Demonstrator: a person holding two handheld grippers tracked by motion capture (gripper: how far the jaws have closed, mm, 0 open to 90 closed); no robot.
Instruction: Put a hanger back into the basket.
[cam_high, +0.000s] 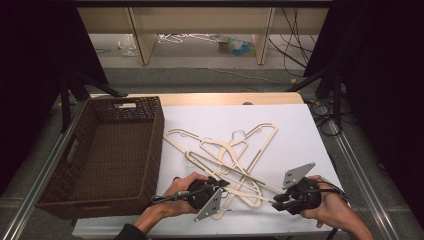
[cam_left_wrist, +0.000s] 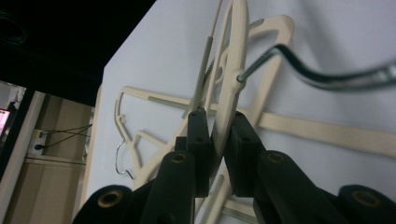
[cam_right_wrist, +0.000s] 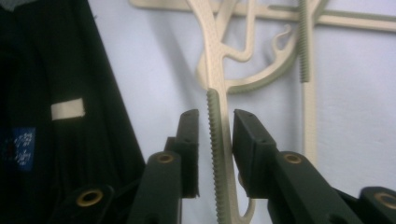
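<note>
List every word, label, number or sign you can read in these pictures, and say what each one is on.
No text can be read in any of the views.
Blue patch on the dark fabric at the left of the right gripper view: light marks on it, too blurred to read.
Pale tag on the same fabric: blank as far as can be told.
Hangers, basket and white table: no lettering visible.

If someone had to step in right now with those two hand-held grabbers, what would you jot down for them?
Left gripper: jaws shut on the neck of a cream hanger, near its metal hook.
Right gripper: jaws stand either side of a hanger's ribbed bar with a small gap, no firm grip.
Hangers: tangled pile on the white table.
Wicker basket: at the left, no hangers inside.
Done: none moved. Left, probably: untangle them and put them in the basket.
</note>
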